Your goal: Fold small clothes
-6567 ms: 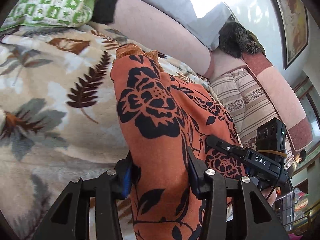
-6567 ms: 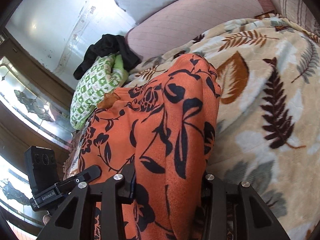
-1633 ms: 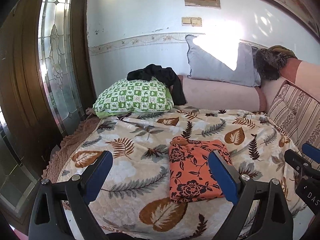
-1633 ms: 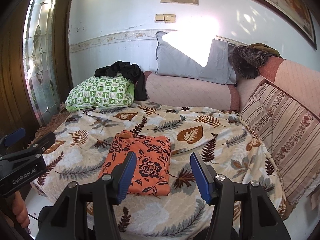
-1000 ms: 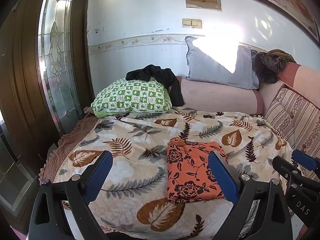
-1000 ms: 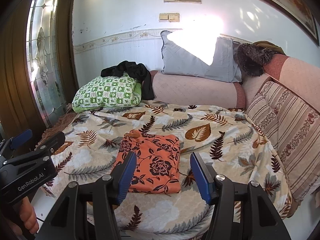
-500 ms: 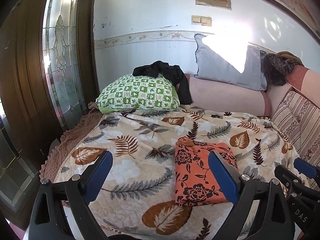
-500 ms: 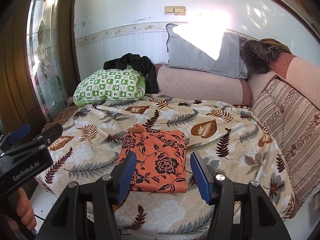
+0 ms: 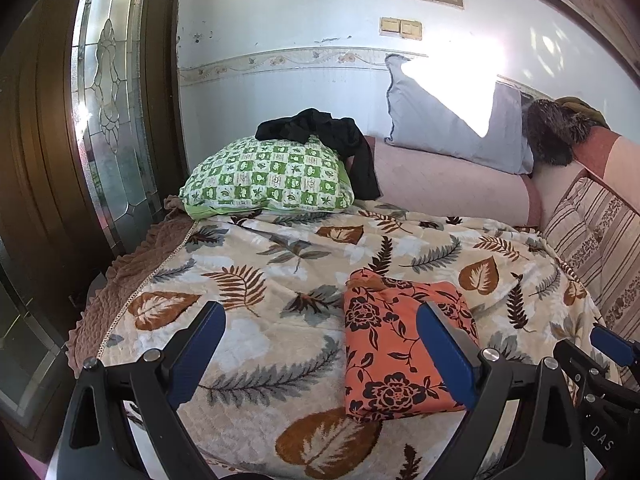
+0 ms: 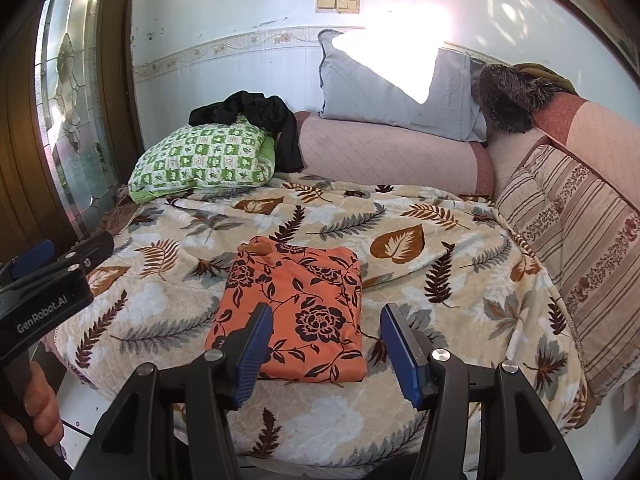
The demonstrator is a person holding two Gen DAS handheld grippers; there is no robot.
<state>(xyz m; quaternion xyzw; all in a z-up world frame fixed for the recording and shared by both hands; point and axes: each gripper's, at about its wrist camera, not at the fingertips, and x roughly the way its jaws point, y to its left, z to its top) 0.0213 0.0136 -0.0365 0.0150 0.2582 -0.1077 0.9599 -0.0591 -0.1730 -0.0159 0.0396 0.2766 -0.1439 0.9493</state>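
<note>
Folded orange garment lies on leaf blanket near green pillow; both jaws apart, empty

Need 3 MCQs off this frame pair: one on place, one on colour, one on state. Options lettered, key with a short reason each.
1. Where does the black garment lie?
A. on the green checked pillow
B. on the striped cushion
C. on the floor

2. What colour is the folded cloth on the leaf-print blanket?
A. blue with white dots
B. orange with black flowers
C. plain grey

3. How is the right gripper?
A. shut on the cloth
B. shut on nothing
C. open, holding nothing

Key: 1 A, it drapes over the pillow's top; 2 B, the black floral print shows in both views; 3 C, its blue fingers stand apart with nothing gripped.
</note>
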